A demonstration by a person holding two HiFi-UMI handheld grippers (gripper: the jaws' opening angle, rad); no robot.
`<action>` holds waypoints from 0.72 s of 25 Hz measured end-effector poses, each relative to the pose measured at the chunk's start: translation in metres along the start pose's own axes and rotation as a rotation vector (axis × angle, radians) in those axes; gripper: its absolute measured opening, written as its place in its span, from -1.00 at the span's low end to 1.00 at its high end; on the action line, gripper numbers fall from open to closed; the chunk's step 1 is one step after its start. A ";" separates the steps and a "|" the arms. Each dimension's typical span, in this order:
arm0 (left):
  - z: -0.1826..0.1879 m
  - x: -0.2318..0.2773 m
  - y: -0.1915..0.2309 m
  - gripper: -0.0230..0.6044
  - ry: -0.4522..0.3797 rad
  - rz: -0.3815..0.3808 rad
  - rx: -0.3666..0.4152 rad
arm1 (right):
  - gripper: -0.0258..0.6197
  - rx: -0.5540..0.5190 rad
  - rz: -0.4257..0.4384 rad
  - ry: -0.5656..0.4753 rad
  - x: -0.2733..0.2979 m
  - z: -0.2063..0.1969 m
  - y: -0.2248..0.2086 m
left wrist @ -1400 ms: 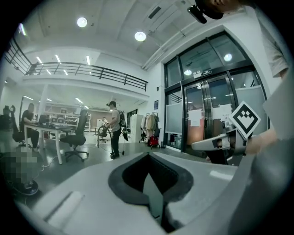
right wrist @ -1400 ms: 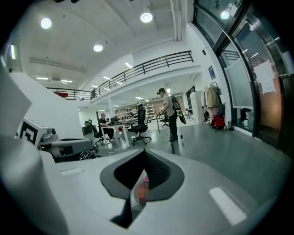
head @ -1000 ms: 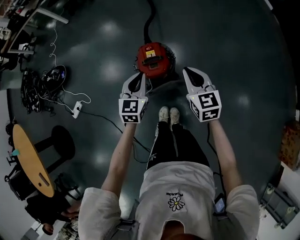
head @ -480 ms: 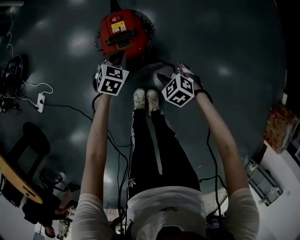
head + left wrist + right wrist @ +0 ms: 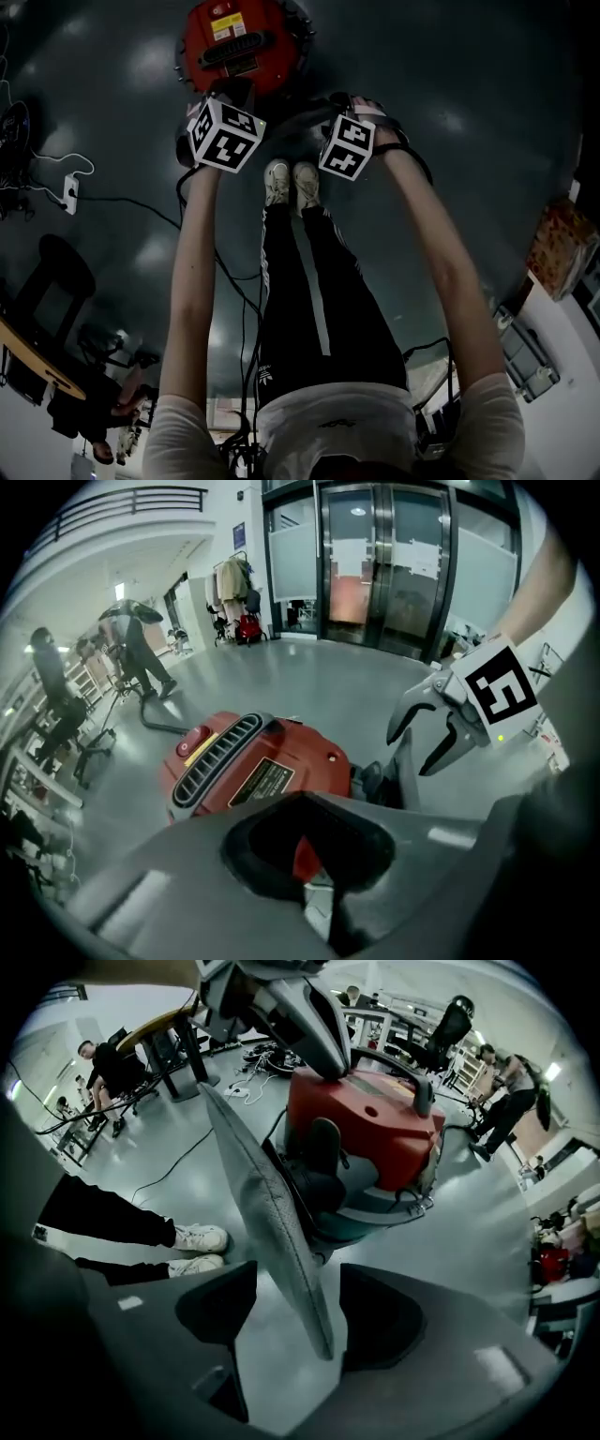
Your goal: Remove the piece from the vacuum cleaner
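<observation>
I've dropped to the vacuum cleaner (image 5: pixel 246 42), twelve o'clock: right tongs (image 5: pixel 292 1314) gape astride the piece (image 5: pixel 267 1213), ungripped; left tongs (image 5: pixel 314 855) closed, empty.

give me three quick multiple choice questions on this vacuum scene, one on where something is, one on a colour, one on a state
1. Where is the vacuum cleaner?
A on a table; B on the floor ahead of the white shoes; C on a shelf

2. What colour is its body?
A red; B blue; C yellow

3. How do the right tongs stand?
A shut and empty; B shut on a cloth; C open, with the grey piece between the jaws

Answers:
1 B, the head view shows it on the floor beyond the shoes.
2 A, it looks red in every view.
3 C, the right gripper view shows a gap on either side of the piece.
</observation>
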State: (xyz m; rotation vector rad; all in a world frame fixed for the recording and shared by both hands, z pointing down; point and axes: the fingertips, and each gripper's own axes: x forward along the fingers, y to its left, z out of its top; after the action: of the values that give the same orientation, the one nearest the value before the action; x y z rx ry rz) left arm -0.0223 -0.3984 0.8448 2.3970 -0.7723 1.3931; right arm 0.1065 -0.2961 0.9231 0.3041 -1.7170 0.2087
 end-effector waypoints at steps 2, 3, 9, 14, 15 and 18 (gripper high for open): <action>0.000 0.001 0.000 -0.92 0.012 -0.009 -0.001 | -0.04 0.022 0.041 0.034 0.010 0.002 0.002; 0.000 0.001 0.000 -0.92 0.006 -0.014 -0.015 | -0.12 0.033 0.073 0.056 0.015 0.002 0.006; 0.000 0.000 0.001 -0.92 -0.009 -0.038 -0.048 | -0.81 0.012 0.043 0.104 0.016 -0.001 0.012; 0.000 0.001 0.001 -0.92 0.009 -0.037 -0.048 | -0.81 -0.019 0.020 0.094 0.014 -0.006 0.018; 0.000 0.001 0.001 -0.92 0.013 -0.037 -0.046 | -0.81 -0.021 0.019 0.092 0.013 -0.007 0.021; -0.001 0.001 0.001 -0.92 0.020 -0.036 -0.043 | -0.81 -0.024 0.025 0.074 0.012 -0.008 0.029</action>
State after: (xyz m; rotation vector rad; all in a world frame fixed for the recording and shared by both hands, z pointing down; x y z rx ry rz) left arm -0.0234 -0.3994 0.8464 2.3491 -0.7429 1.3707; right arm 0.1028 -0.2671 0.9374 0.2540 -1.6492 0.2150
